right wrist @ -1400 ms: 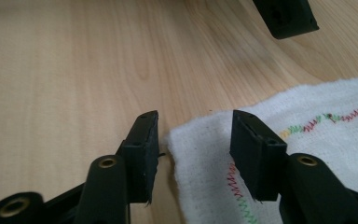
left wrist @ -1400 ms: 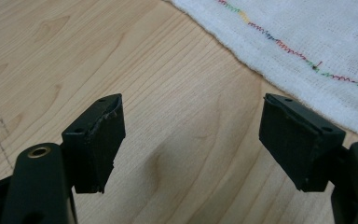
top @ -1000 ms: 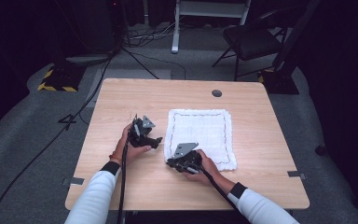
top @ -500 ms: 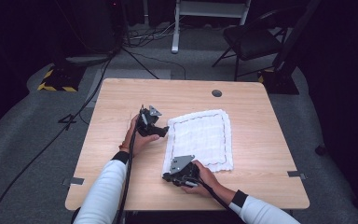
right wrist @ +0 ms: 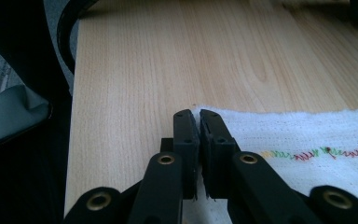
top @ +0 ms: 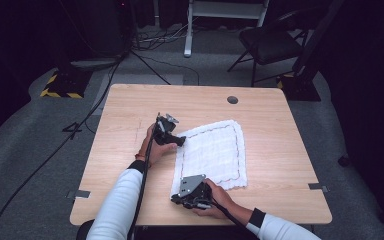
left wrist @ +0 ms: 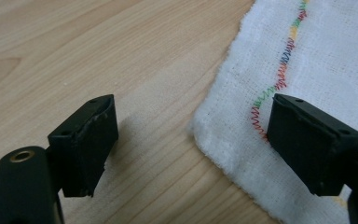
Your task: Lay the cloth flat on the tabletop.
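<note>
The right gripper (right wrist: 199, 114) has its jaws pressed together on the near-left corner of the white cloth (right wrist: 307, 135), seen from the person's side; in the right gripper view the thin edge of the fabric sits between the two black pads, so this corner is pinched and held. I judge that it is held this way so the cloth can be pulled or folded from the corner without slipping; the grip is low, close to the wooden table (right wrist: 168, 60), which keeps the rest of the fabric flat.

The left gripper (left wrist: 191, 135) stands with its jaws wide apart; one jaw is over bare wood and the other is over the cloth (left wrist: 326, 56), with the far-left corner of the cloth lying between them but not touched. It seems to be lined up to take this second corner, so that both corners of the left edge will be in hand.

In the high view the cloth (top: 215, 150) lies on the middle of the table (top: 280, 115), slightly to the right of the table's centre; the left gripper (top: 176, 140) is at the cloth's far-left corner and the right gripper (top: 180, 199) at its near-left corner. The cloth is turned a little on the table; its long axis runs from near to far, leaning to the right at the far end; a coloured stitched line follows its border.
</note>
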